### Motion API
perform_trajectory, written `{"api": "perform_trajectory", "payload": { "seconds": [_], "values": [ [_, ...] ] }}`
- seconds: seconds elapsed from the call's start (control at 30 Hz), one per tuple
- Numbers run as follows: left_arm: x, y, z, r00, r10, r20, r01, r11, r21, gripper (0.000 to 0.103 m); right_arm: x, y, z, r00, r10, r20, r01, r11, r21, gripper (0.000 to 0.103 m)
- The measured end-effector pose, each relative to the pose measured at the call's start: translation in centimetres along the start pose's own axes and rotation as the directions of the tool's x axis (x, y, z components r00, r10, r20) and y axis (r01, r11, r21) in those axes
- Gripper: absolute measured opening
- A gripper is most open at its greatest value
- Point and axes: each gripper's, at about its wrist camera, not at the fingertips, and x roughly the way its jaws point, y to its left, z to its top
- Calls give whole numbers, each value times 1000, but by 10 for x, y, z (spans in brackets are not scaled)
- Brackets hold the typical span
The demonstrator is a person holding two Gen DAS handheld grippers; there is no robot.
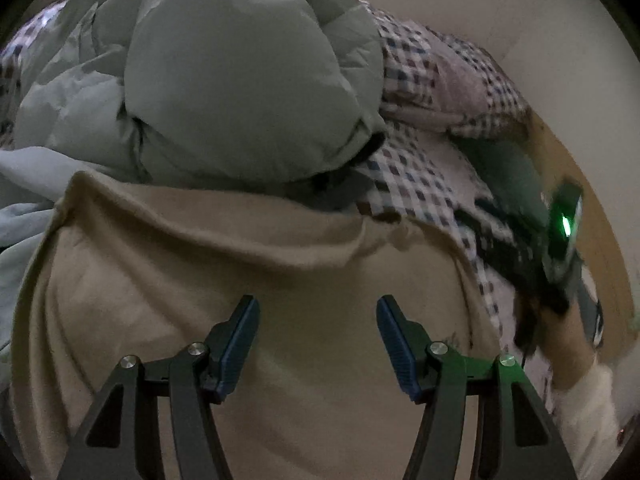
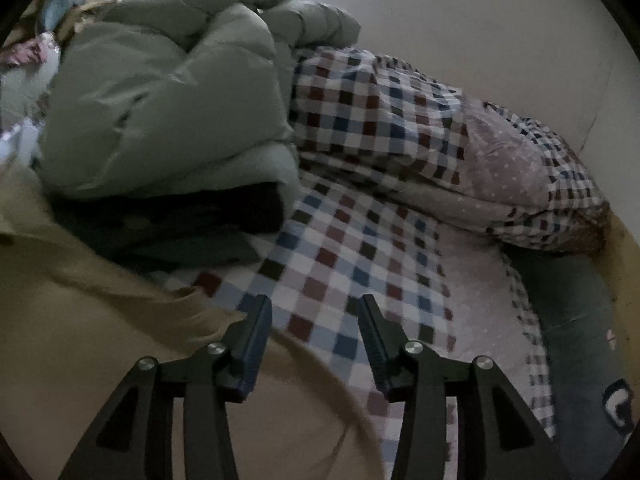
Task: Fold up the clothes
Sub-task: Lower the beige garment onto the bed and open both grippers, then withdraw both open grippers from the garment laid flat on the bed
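Note:
A beige garment [image 1: 248,280] lies spread on the checkered bedsheet [image 1: 412,176]. My left gripper [image 1: 318,312] hangs open over its middle, nothing between the blue pads. In the right wrist view the same beige garment [image 2: 80,340] fills the lower left, its curved edge running under my right gripper [image 2: 314,308]. That gripper is open above the bedsheet [image 2: 340,264] at the garment's edge, with nothing between its pads. At the right of the left wrist view a hand [image 1: 576,344] in a pale sleeve carries the other gripper's body with a green light [image 1: 566,224].
A puffy grey-green padded jacket [image 1: 224,92] is piled behind the beige garment, over dark folded clothes [image 2: 180,220]. A checkered quilt [image 2: 420,132] lies bunched against the wall. A dark green garment [image 2: 580,340] with a white letter lies at the bed's right edge.

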Motion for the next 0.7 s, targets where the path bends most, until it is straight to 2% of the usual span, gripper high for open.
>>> {"api": "perform_trajectory", "payload": {
  "seconds": [0.1, 0.13, 0.17, 0.23, 0.27, 0.33, 0.4, 0.43, 0.47, 0.5, 0.53, 0.6, 0.7],
  "values": [
    [11, -1, 18, 1000, 25, 11, -24, 999, -25, 65, -8, 3, -10, 999, 44, 10, -45, 999, 16, 49],
    [17, -2, 25, 999, 41, 11, -41, 999, -29, 62, -11, 4, -12, 999, 52, 11, -52, 998, 17, 49],
    [18, -2, 34, 997, 65, 28, -64, 997, -36, 46, -15, 4, -15, 998, 64, 15, -65, 998, 18, 49],
    [11, -2, 55, 986, 120, 113, -114, 992, -56, 25, -22, 2, -18, 997, 77, 27, -78, 997, 24, 49],
    [1, -2, 63, 975, 130, 182, -119, 990, -72, 25, -26, 1, -19, 996, 79, 35, -80, 996, 30, 49],
    [-23, -1, 73, 940, 143, 309, -114, 987, -111, 25, -36, -5, -22, 995, 88, 55, -91, 994, 55, 49],
    [-44, 0, 75, 901, 175, 398, -134, 983, -128, 28, -46, -11, -25, 992, 105, 70, -110, 990, 85, 50],
    [-51, 1, 73, 892, 174, 418, -134, 983, -124, 35, -51, -14, -27, 991, 113, 78, -120, 988, 99, 50],
    [-55, 2, 70, 895, 160, 417, -127, 986, -107, 50, -57, -17, -29, 989, 118, 86, -127, 986, 112, 50],
    [-55, 2, 67, 905, 142, 402, -118, 990, -82, 56, -62, -19, -31, 988, 120, 93, -131, 984, 122, 51],
    [-55, 2, 63, 914, 131, 385, -118, 991, -56, 58, -68, -21, -33, 986, 129, 102, -142, 981, 131, 52],
    [-51, -4, 51, 926, 151, 346, -163, 987, 5, 58, -81, -27, -39, 980, 156, 124, -175, 971, 162, 52],
    [-56, -15, 25, 931, 175, 322, -212, 973, 85, 58, -102, -34, -47, 975, 167, 149, -198, 955, 223, 55]
  ]
}}
